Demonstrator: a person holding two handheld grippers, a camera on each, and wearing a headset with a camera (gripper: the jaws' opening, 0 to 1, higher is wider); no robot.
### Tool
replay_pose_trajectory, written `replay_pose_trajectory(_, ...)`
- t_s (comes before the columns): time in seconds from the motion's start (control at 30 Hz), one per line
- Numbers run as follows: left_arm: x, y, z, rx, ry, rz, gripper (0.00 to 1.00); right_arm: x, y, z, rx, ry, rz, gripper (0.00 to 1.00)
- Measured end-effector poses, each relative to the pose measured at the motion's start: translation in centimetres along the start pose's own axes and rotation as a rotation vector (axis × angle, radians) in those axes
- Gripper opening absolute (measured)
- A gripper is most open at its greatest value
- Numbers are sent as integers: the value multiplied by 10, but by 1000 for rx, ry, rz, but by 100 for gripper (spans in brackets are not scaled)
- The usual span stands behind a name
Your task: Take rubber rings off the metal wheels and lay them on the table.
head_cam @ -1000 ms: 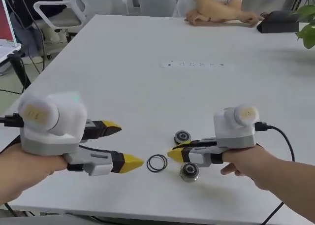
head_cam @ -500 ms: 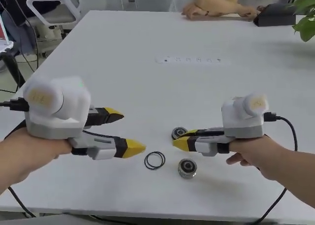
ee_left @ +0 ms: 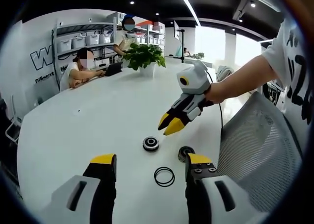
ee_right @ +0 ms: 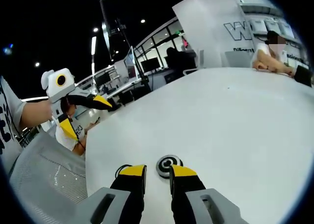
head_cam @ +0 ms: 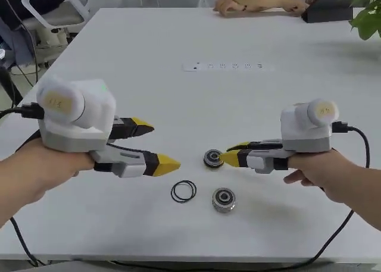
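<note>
Your left tool [head_cam: 156,145] sits left of centre in the head view, its jaws still spread wide and empty. Your right tool [head_cam: 232,154], right of centre, has its jaws a slim gap apart and holds nothing. A second ago its tips reached in between the two wheels toward the rings. Now they have drawn back to the right edge of the far wheel [head_cam: 213,159]. The rings [head_cam: 183,191], two overlapping black loops, lie flat on the desk [head_cam: 149,63] low in mid-frame, just left of the near wheel [head_cam: 224,199], placed as before.
</note>
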State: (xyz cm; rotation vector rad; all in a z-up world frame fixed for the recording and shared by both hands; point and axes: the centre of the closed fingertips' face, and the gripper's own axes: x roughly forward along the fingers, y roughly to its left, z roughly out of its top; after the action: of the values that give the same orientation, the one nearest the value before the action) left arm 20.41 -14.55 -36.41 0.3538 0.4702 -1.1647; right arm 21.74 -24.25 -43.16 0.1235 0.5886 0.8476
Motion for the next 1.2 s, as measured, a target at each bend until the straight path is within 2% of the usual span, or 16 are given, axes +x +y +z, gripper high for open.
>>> replay_pose_trajectory(0.27, 15, 3, 6, 16, 3, -17, 53, -5, -10, -1, -13, 2, -22, 18)
replay_pose_trajectory(0.53, 31, 6, 8, 29, 15, -36, 53, -5, -15, -6, -57, 25, -28, 19)
replay_pose_trajectory(1.2, 65, 8, 3, 49, 45, -75, 49, 4, -20, -16, -142, 62, -31, 26)
